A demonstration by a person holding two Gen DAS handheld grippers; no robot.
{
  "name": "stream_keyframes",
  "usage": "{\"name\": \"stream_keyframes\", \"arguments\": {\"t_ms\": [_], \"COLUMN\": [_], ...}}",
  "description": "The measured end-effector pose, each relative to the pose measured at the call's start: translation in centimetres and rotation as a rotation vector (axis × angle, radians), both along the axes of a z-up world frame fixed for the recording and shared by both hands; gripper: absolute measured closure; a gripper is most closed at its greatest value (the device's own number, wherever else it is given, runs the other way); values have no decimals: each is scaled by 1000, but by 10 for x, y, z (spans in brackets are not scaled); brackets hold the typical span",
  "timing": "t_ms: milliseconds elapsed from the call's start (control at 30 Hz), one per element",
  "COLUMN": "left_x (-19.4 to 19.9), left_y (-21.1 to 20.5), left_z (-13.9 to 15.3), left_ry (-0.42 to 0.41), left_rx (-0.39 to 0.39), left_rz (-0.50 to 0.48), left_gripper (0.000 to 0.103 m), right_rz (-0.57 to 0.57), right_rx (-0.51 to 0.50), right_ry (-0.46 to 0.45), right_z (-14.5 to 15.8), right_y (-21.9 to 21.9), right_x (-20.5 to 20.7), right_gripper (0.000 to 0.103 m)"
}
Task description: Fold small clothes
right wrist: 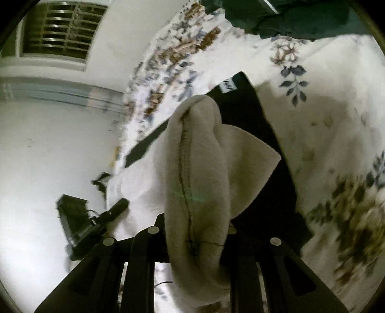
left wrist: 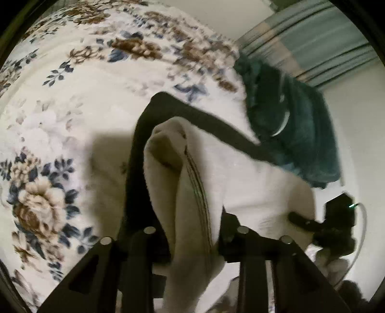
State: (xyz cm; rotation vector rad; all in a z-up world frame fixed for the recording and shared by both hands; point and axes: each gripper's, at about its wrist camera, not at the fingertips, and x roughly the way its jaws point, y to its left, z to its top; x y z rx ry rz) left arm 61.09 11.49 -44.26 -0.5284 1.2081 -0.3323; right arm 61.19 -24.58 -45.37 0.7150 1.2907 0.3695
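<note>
A small garment, cream fleece with black fabric on its other side, hangs stretched between both grippers above a floral bedspread. My left gripper is shut on a bunched cream edge with a stitched seam. My right gripper is shut on the other bunched cream edge; the black fabric with a white label hangs behind it. The right gripper shows at the right of the left wrist view, and the left gripper at the lower left of the right wrist view.
A dark green fleece garment lies crumpled on the bed beyond the held piece, also in the right wrist view. The bed's edge meets a pale floor. A barred window is in the wall.
</note>
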Motion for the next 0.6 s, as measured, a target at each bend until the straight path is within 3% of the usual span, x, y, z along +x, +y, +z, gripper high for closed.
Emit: {"name": "stream_keyframes", "arguments": {"t_ms": [67, 133, 267, 333, 367, 400, 433, 500, 600], "left_x": [-1, -5, -23, -29, -33, -33, -36, -42, -56], "left_y": [-2, -5, -23, -34, -41, -45, -51, -60, -69], "left_z": [-4, -3, 11, 15, 16, 15, 14, 14, 21], "left_ry": [27, 23, -56, -106, -117, -116, -114, -112, -122], "left_rx": [65, 103, 294, 378, 411, 436, 462, 502, 538], "left_rz": [9, 10, 34, 39, 31, 24, 20, 14, 14], "left_gripper": [54, 52, 38, 24, 10, 2, 1, 1, 1], "right_rz": [17, 32, 30, 28, 29, 34, 39, 51, 47], "right_rx": [-63, -152, -384, -518, -589, -692, -738, -842, -886], "right_ry": [12, 18, 32, 28, 26, 16, 9, -2, -12], "right_z": [1, 3, 4, 8, 9, 12, 14, 16, 27], "right_y": [2, 4, 10, 17, 21, 29, 32, 42, 48], "right_x": [3, 1, -7, -18, -22, -29, -34, -47, -63], "right_gripper": [74, 57, 34, 25, 22, 11, 0, 0, 0]}}
